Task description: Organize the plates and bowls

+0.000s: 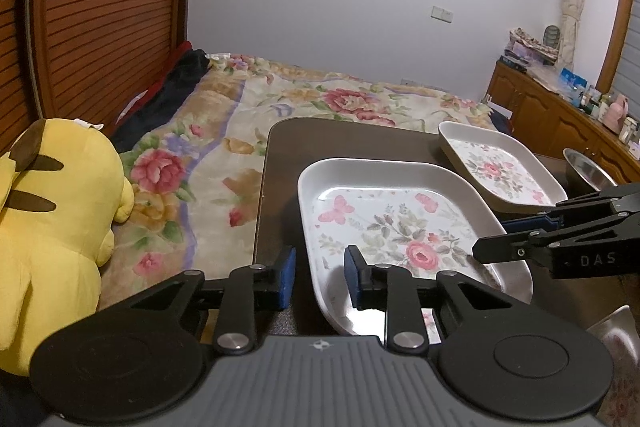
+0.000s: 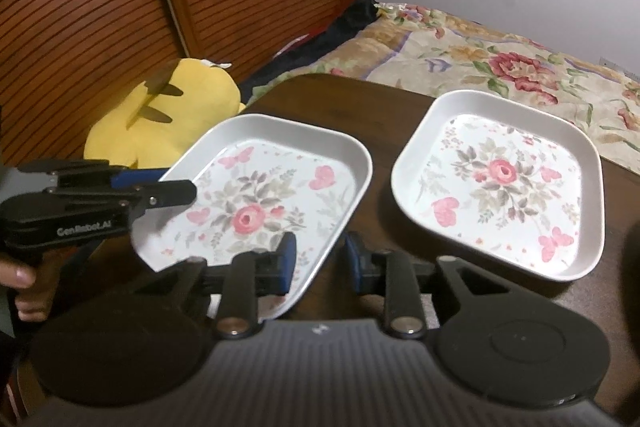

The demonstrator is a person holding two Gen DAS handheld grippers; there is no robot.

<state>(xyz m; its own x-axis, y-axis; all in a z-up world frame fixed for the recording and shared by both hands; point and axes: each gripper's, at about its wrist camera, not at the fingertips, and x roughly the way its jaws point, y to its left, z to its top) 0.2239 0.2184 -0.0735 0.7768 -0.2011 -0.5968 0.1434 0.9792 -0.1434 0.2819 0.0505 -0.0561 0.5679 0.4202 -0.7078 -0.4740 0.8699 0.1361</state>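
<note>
Two square white plates with a pink rose print lie on a dark brown table. The near plate is straddled at opposite rims by both grippers. My left gripper is open, one finger outside the plate's left rim and one over its inside. My right gripper is open astride the plate's right rim; it also shows in the left wrist view. The left gripper also shows in the right wrist view. The far plate lies apart, untouched.
A steel bowl stands at the table's right edge. A bed with a floral quilt runs along the table's left and far sides, with a yellow plush toy on it. A wooden cabinet is at the right.
</note>
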